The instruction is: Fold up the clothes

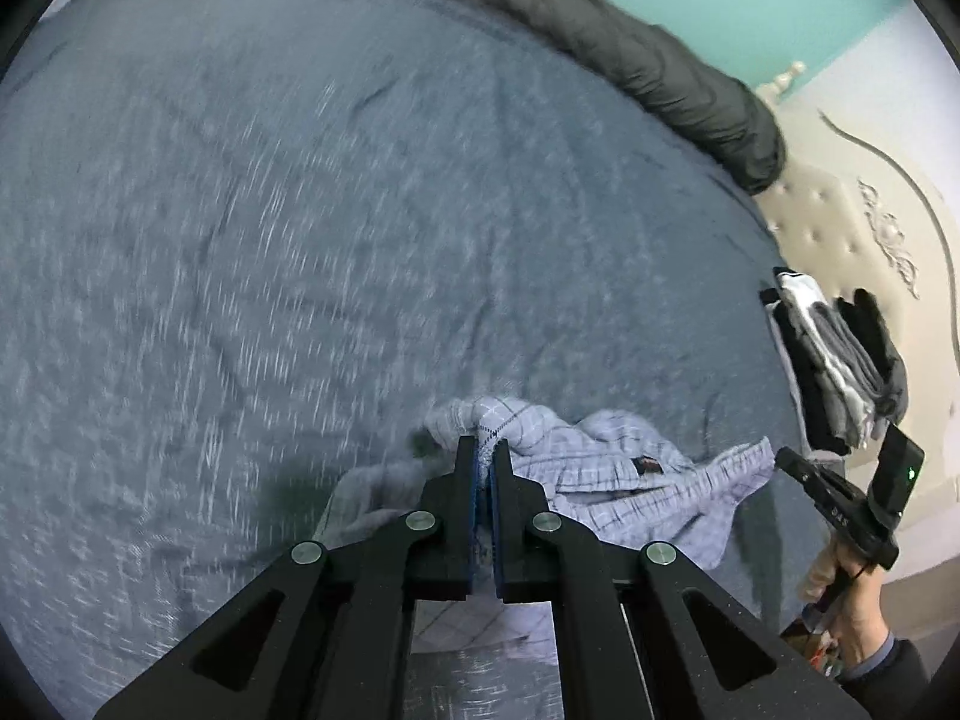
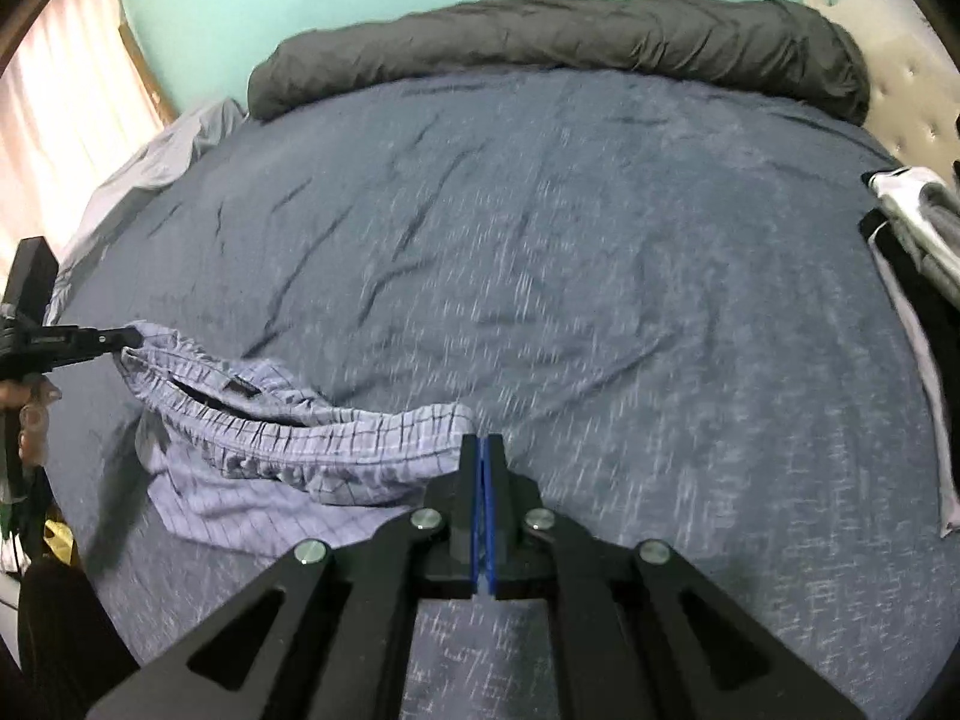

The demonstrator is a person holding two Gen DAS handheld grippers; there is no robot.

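Observation:
A pair of light lavender checked shorts [image 2: 288,450] with an elastic waistband hangs stretched between my two grippers above the blue-grey bed sheet [image 2: 540,276]. My left gripper [image 1: 485,443] is shut on one end of the waistband; the shorts [image 1: 630,480] trail off to its right. My right gripper [image 2: 483,441] is shut on the other end of the waistband. In the right wrist view the left gripper [image 2: 129,336] shows at the far left, pinching the cloth. In the left wrist view the right gripper [image 1: 783,456] shows at the right edge.
A rolled dark grey duvet [image 2: 540,42] lies along the far edge of the bed. A stack of folded black, grey and white clothes [image 1: 834,360] sits at the bed's right side by the tufted cream headboard [image 1: 840,222]. A pale cloth strip [image 2: 924,372] lies beside the stack.

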